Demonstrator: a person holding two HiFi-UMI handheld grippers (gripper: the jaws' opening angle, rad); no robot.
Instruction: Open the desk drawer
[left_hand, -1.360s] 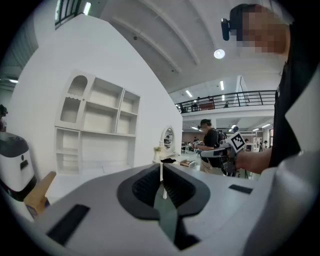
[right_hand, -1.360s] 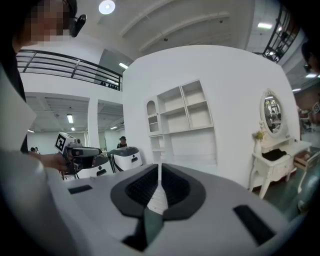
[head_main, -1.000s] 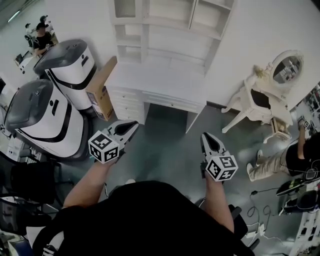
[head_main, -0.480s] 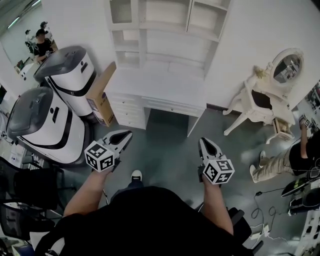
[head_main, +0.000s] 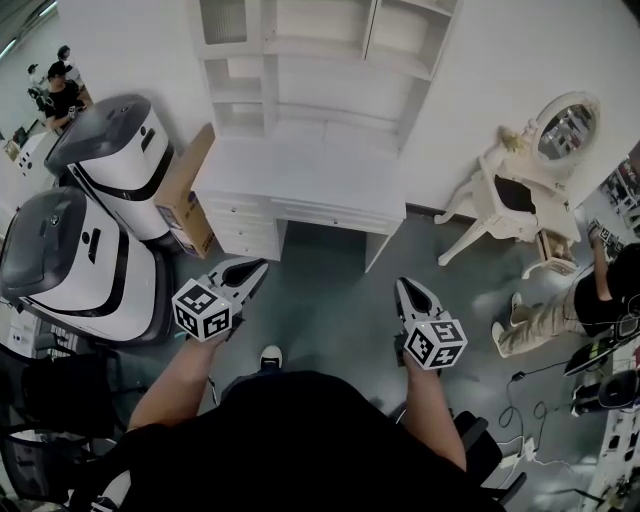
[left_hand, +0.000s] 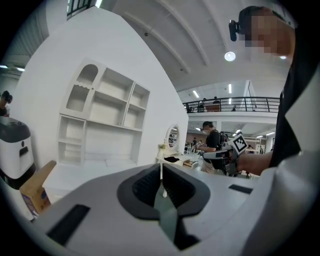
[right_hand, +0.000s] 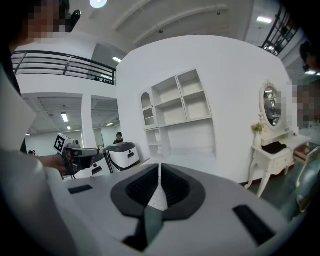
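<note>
Both tools up front, held out over the grey floor (head_main: 330, 310). The left gripper (head_main: 252, 270) has its jaws pressed together into one thin seam, nothing between them. Same story for the right gripper (head_main: 407, 287): jaws closed flat against each other, empty. They sit side by side, well apart from one another, both pointing at the furniture ahead.

Straight beyond the left gripper's tip, across a strip of bare floor, stands the white desk (head_main: 300, 165), well clear of both tools. Its drawer stack (head_main: 243, 222) lies dead ahead of the left gripper, panelled white fronts one above another, all flush and closed. A long drawer (head_main: 325, 212) runs under the desktop, ahead and between the two grippers, also shut.

Left of the left gripper, a cardboard box (head_main: 185, 195) leans against the desk's side, with two white-and-grey machines (head_main: 75, 250) beyond it. Off to the right gripper's right stands a white vanity table (head_main: 510, 205).

Farthest back, open white shelving (head_main: 310, 60) rises from the desktop against the wall.
</note>
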